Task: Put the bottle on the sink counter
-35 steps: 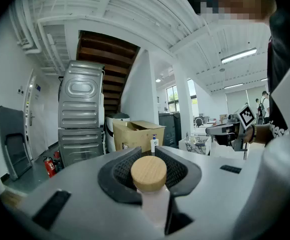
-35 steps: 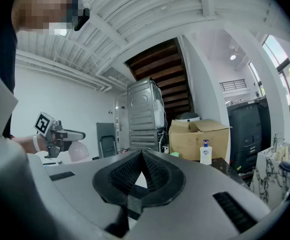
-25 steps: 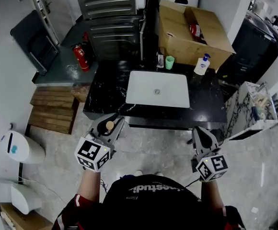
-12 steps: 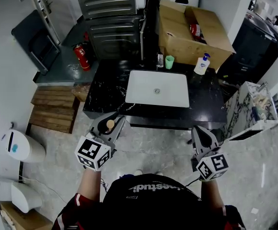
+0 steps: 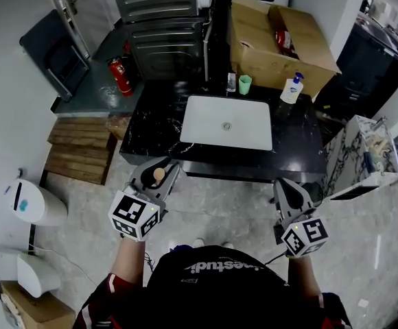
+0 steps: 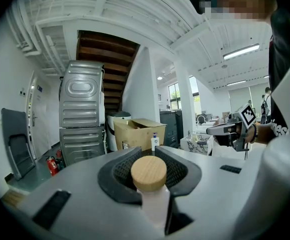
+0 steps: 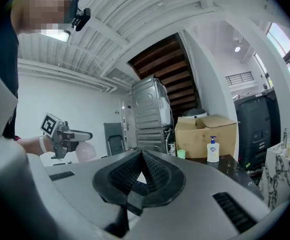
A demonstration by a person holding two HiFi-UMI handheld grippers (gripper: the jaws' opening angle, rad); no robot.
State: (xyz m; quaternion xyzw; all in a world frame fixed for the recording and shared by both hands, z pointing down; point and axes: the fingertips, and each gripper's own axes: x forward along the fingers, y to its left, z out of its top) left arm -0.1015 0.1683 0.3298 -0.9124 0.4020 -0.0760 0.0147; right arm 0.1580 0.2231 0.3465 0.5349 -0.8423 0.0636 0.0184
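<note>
Pinching the upright pale-pink bottle with round wooden cap (image 6: 149, 174) at its neck, your left gripper (image 5: 156, 175) faces the black marble sink counter (image 5: 149, 127) just ahead, while your right gripper (image 5: 283, 186) is pressed together, empty.

Bright, even indoor light; gripper views bend strongly at dark rounded edges.
</note>
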